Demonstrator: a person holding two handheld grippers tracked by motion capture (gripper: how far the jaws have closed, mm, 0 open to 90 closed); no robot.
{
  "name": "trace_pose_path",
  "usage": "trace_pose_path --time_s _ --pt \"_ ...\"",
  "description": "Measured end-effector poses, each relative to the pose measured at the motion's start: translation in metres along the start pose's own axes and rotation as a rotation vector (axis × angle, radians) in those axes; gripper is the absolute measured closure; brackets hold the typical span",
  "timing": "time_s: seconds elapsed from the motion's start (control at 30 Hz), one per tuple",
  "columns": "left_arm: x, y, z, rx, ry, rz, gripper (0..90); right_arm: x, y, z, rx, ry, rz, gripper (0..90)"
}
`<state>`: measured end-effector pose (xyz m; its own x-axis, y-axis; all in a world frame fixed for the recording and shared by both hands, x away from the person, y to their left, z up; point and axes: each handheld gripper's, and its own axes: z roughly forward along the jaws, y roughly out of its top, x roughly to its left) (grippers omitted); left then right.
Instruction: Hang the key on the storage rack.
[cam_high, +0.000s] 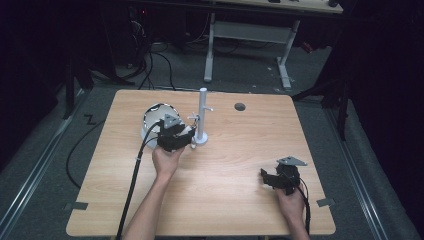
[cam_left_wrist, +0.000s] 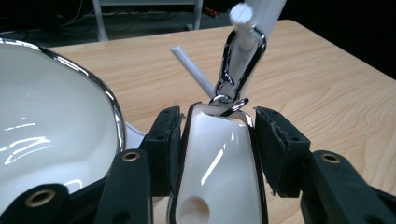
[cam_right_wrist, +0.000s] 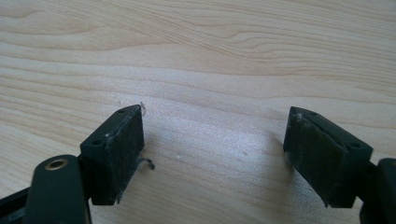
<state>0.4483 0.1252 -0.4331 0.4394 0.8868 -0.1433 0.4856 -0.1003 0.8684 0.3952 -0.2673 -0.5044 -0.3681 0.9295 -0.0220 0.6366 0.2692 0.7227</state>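
Gripping a white ceramic spoon (cam_left_wrist: 219, 168) by its bowl, our left gripper (cam_high: 175, 136) has its pads (cam_left_wrist: 166, 149) pressed to either side of the chrome-rimmed scoop, so the handle points away from us toward the white stand (cam_high: 202, 116); the chrome ring (cam_left_wrist: 240, 60) at the handle's tip sits around one of the stand's short pegs (cam_left_wrist: 243, 16), which we judge is why we hold the spoon so level and close, either to hang it or lift it free; which of the two we cannot tell; a second peg (cam_left_wrist: 194, 71) slants out lower down; just left of the spoon stands a white bowl (cam_high: 152, 116) with a shiny rim, touching or nearly touching the gripper; well apart, near the table's (cam_high: 240, 150) right front corner, our right gripper (cam_high: 280, 177) rests low over bare wood with its jaws spread wide and nothing between them, kept clear so the left hand has room to work
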Motion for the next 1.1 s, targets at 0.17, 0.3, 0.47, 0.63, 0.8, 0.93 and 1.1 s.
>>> trace_pose_path --time_s 0.17,0.3,0.47,0.63,0.8,0.93,1.1 --pt "-0.001 -0.0019 0.0037 0.014 0.011 0.007 52.2 0.0 0.0 0.0 0.0 0.0 0.0 20.4" --pt "0.0003 -0.0026 0.0052 0.024 0.013 0.005 52.1 0.0 0.0 0.0 0.0 0.0 0.0 20.4" --pt "0.0008 -0.003 0.0059 0.03 0.009 0.002 51.7 0.0 0.0 0.0 0.0 0.0 0.0 20.4" --pt "0.0035 -0.0032 0.0054 0.046 0.011 -0.002 51.4 0.0 0.0 0.0 0.0 0.0 0.0 20.3" --pt "0.0038 -0.0034 0.0051 0.055 0.01 0.002 50.6 0.0 0.0 0.0 0.0 0.0 0.0 20.3" --pt "0.0032 -0.0034 0.0043 0.055 0.009 0.008 47.3 0.0 0.0 0.0 0.0 0.0 0.0 20.3" --pt "0.0025 -0.0013 -0.0003 0.04 0.012 0.009 44.2 0.0 0.0 0.0 0.0 0.0 0.0 20.3"
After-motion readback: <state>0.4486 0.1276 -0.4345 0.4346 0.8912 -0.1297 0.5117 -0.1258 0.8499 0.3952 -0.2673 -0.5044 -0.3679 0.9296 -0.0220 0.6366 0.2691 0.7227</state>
